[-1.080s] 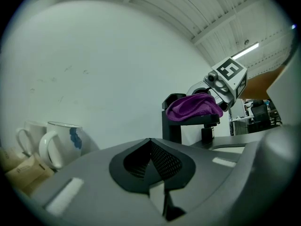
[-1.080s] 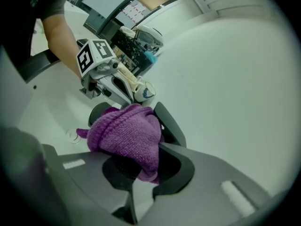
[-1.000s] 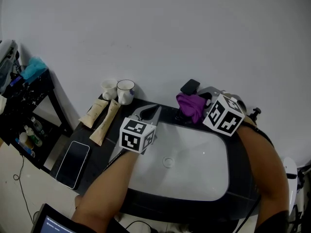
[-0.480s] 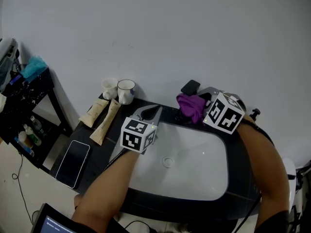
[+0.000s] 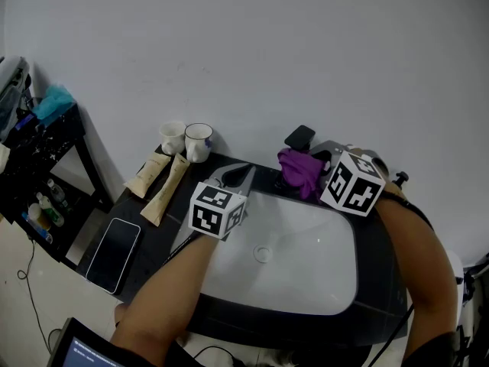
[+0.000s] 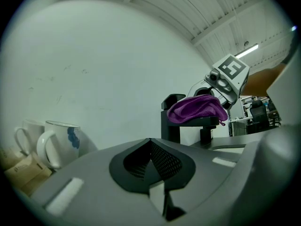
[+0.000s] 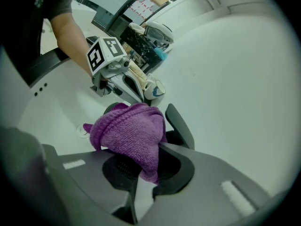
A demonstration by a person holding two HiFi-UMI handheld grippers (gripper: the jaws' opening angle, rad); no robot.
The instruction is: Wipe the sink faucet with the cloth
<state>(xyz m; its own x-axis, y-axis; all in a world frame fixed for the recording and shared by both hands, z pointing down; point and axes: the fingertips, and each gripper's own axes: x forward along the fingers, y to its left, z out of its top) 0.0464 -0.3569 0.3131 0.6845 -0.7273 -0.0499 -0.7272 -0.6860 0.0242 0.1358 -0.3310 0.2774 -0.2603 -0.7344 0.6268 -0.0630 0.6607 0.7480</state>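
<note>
Wiping appears to be in hand: the right gripper (image 7: 141, 175), jaws closed on a pinch of the purple cloth (image 7: 129, 133), holds it draped over the black faucet (image 7: 179, 126) behind the white sink (image 5: 306, 270). The left gripper (image 6: 153, 168), jaws together and empty, hovers near the basin's left rear rim. The next move likely calls for dragging the cloth along spout and handle.
</note>
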